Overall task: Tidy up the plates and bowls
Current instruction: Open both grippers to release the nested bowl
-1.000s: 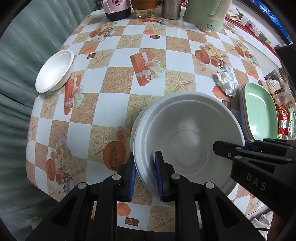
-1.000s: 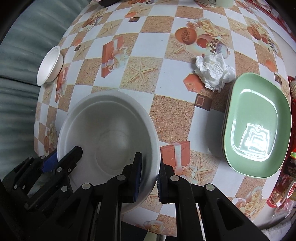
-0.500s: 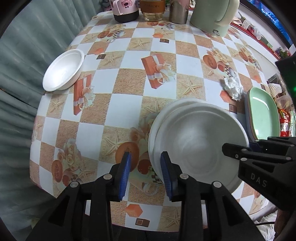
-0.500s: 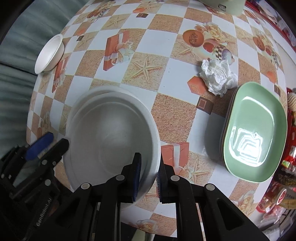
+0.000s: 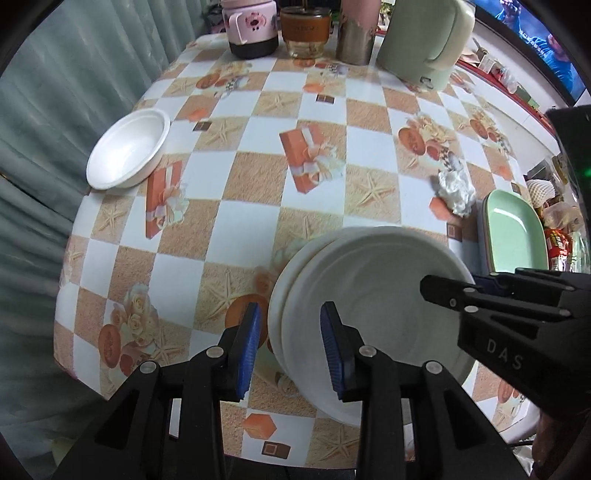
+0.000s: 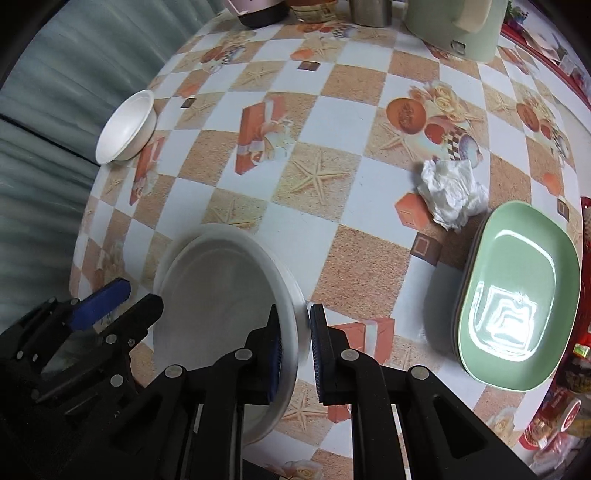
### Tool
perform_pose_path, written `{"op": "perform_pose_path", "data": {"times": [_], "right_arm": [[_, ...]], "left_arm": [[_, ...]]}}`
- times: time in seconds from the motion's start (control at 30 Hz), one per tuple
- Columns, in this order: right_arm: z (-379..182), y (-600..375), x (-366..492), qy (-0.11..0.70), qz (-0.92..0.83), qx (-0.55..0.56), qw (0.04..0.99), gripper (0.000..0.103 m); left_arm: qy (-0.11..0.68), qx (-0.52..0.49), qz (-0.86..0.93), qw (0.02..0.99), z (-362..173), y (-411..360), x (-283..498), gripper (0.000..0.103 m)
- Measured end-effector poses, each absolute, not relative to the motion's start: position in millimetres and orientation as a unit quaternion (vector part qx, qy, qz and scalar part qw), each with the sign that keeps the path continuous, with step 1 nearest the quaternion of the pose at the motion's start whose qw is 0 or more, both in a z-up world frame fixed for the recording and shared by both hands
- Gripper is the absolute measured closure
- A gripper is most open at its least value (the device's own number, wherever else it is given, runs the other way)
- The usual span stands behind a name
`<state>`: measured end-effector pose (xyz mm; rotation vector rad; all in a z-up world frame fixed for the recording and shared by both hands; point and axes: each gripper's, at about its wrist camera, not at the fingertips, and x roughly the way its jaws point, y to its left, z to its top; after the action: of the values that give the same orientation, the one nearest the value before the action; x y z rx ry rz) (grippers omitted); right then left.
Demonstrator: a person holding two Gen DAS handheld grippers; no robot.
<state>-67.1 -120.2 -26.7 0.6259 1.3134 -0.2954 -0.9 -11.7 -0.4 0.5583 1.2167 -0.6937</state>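
Note:
Two large white bowls [image 5: 369, 295] sit nested near the table's front edge; they also show in the right wrist view [image 6: 221, 295]. My left gripper [image 5: 290, 339] is open, its jaws apart on either side of the bowls' left rim. My right gripper [image 6: 295, 343] has its jaws slightly apart around the right rim, not clearly pinching it. A small white bowl [image 5: 127, 149] stands at the far left edge, also in the right wrist view [image 6: 125, 127]. Stacked green plates [image 6: 517, 317] lie at the right, also in the left wrist view [image 5: 513, 236].
A crumpled white tissue [image 6: 452, 194] lies beside the green plates. A pink mug [image 5: 251, 27], a glass jar [image 5: 306, 31], a metal cup [image 5: 356, 35] and a pale green kettle [image 5: 424, 37] stand along the table's back. A grey curtain [image 5: 55, 92] hangs at the left.
The top bowl has come down into the lower one. My left gripper has let go of the rim and opened wide. My right gripper's jaws have loosened a little.

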Motion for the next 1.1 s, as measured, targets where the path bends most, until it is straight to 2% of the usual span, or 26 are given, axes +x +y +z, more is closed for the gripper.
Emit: {"op": "perform_pose_path", "data": {"times": [0.23, 0.53, 0.57, 0.6, 0.63, 0.67, 0.9, 1.1], "right_arm": [[-38, -119, -54, 0.613, -0.136, 0.262, 0.733, 0.088], [-16, -132, -61, 0.59, -0.137, 0.278, 0.745, 0.087], [-17, -132, -60, 0.591, -0.135, 0.279, 0.745, 0.085], [-19, -131, -58, 0.596, -0.133, 0.278, 0.742, 0.073], [-23, -127, -55, 0.601, -0.129, 0.275, 0.739, 0.037], [-22, -124, -55, 0.59, -0.123, 0.273, 0.75, 0.028], [-7, -125, -54, 0.574, -0.135, 0.255, 0.766, 0.028], [18, -126, -65, 0.545, -0.09, 0.304, 0.776, 0.028]], "left_arm": [[0.56, 0.258, -0.299, 0.728, -9, -9, 5, 0.067], [0.569, 0.262, -0.291, 0.723, -16, -5, 5, 0.067], [0.57, 0.262, -0.291, 0.722, -16, -6, 6, 0.067], [0.571, 0.262, -0.291, 0.722, -16, -7, 6, 0.067], [0.571, 0.262, -0.291, 0.722, -16, -7, 6, 0.067], [0.57, 0.261, -0.291, 0.722, -16, -8, 6, 0.067], [0.568, 0.26, -0.285, 0.727, -14, -5, 8, 0.067], [0.573, 0.241, -0.272, 0.735, -8, 11, 19, 0.067]]}}
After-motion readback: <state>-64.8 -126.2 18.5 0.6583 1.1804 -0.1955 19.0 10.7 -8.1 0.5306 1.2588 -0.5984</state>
